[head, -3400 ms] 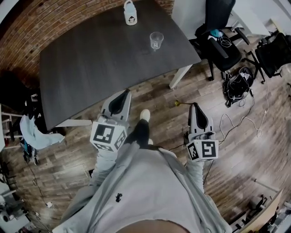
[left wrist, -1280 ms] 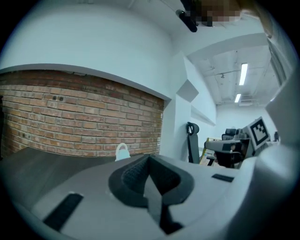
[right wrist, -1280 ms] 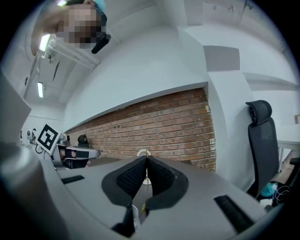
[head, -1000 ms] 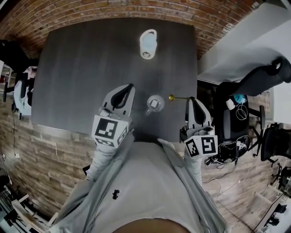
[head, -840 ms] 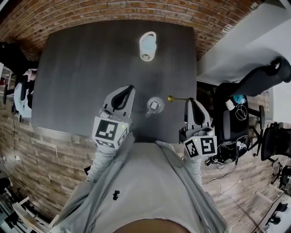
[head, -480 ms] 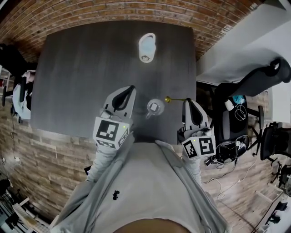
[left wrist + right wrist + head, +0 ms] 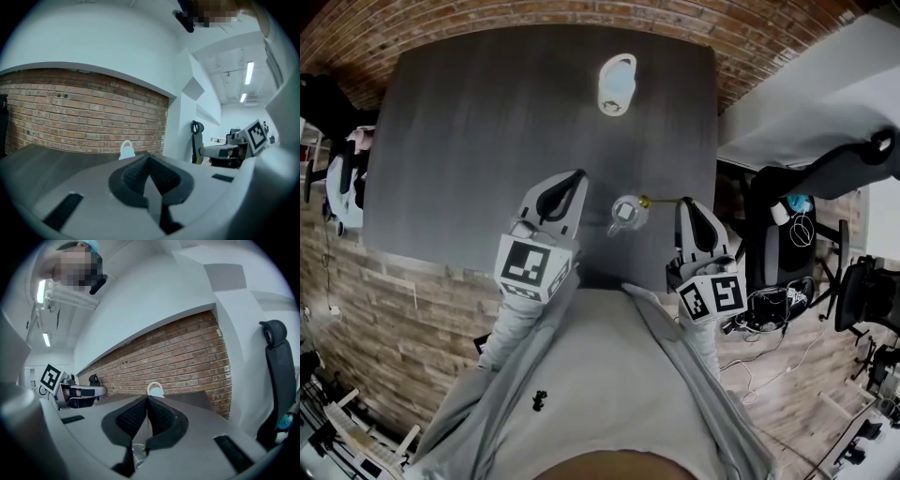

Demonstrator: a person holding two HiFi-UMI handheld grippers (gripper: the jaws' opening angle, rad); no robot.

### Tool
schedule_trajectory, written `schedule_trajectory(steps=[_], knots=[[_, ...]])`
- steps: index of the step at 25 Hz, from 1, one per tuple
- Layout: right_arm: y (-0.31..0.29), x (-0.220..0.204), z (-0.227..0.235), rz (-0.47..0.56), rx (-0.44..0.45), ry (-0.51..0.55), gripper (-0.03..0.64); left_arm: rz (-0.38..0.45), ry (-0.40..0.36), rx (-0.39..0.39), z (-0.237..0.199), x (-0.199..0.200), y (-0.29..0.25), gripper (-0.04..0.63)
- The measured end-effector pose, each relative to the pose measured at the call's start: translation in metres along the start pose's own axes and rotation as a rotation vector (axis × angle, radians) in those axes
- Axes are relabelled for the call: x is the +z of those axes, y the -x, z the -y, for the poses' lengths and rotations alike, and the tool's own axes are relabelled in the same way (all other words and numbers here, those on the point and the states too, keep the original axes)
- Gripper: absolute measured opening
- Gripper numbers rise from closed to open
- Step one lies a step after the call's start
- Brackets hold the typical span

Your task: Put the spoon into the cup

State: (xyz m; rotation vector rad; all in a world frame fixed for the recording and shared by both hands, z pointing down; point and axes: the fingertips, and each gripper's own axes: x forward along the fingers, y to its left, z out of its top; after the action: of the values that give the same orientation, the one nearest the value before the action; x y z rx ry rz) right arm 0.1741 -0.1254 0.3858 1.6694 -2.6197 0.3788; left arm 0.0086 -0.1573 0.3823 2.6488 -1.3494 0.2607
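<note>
A clear glass cup (image 7: 625, 212) stands on the dark grey table (image 7: 469, 131) near its front edge. My right gripper (image 7: 685, 202) is shut on the handle of a thin golden spoon (image 7: 661, 200), which lies level and points left. Its bowl is at the cup's right rim. In the right gripper view the spoon (image 7: 148, 430) shows as a thin line between the closed pads, with the cup (image 7: 137, 455) below them. My left gripper (image 7: 575, 176) hovers left of the cup, shut with nothing in it (image 7: 147, 157).
A white mug (image 7: 617, 84) stands at the far side of the table, by the brick wall (image 7: 534, 14). A black office chair (image 7: 825, 178) is off the table's right edge. The table's front edge runs just below both grippers.
My right gripper has carried the spoon leftward, bringing its bowl from a gap away to the cup's rim. The left gripper has stayed in place.
</note>
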Motion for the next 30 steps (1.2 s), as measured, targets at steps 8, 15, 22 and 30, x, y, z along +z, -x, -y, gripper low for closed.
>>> schedule_trajectory(steps=[8,15,22,30], knots=[[-0.014,-0.04,-0.005,-0.09,0.026,-0.05,0.02,-0.034,0.02,-0.013,-0.003,-0.017,-0.002,0.02],[-0.024,-0.075,-0.001,-0.137,0.015,-0.132,0.02,-0.06,0.036,-0.024,-0.003,-0.031,-0.004,0.02],[-0.033,-0.098,0.003,-0.168,0.002,-0.164,0.02,-0.078,0.035,-0.027,-0.005,-0.042,-0.006,0.02],[-0.037,-0.115,0.003,-0.195,-0.012,-0.173,0.02,-0.087,0.04,-0.021,-0.01,-0.045,-0.006,0.02]])
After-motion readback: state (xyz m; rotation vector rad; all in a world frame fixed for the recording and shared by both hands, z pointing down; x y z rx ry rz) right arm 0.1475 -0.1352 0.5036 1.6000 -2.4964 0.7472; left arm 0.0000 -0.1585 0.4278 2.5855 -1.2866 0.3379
